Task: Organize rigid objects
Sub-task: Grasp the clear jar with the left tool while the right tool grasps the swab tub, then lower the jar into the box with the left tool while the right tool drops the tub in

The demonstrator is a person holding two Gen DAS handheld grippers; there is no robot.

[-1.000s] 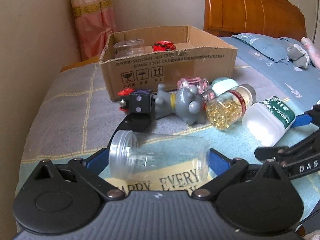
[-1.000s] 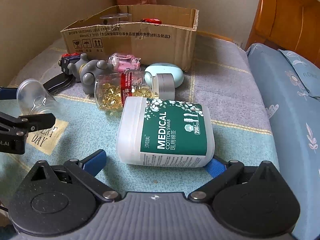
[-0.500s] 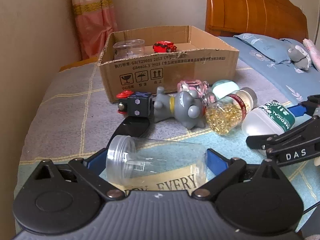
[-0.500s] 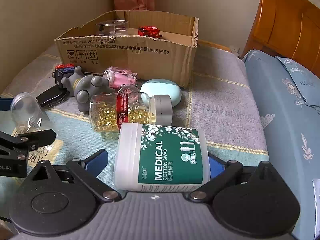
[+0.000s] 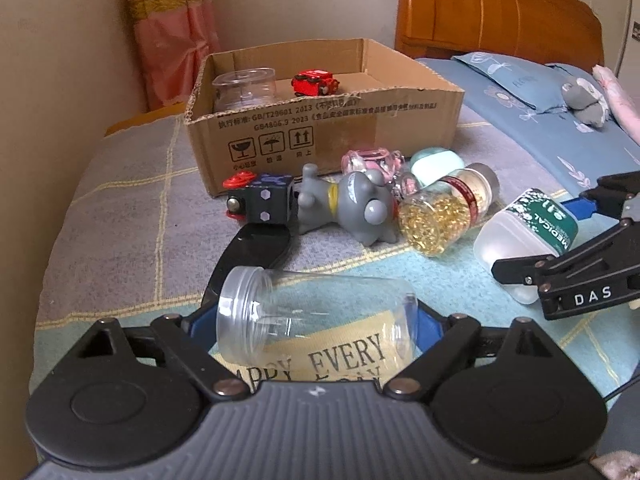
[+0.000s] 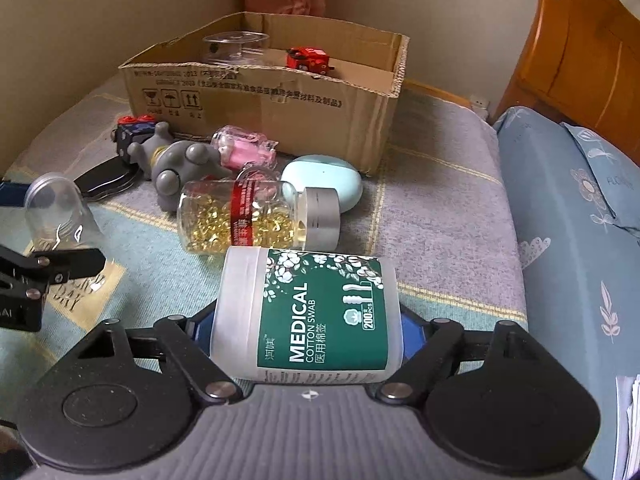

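Soft, even daylight in both views, fairly bright, without one clear source. Only faint, short shadows under the things on the bed [image 5: 120, 208]. Small white glints on the clear jar [image 5: 316, 316] and on the capsule bottle [image 6: 244, 216]. Strong fisheye bending toward the edges, with dark rounded corners. Sharp focus in the middle, slightly softer at the far headboard [image 5: 496, 12]. No motion blur.
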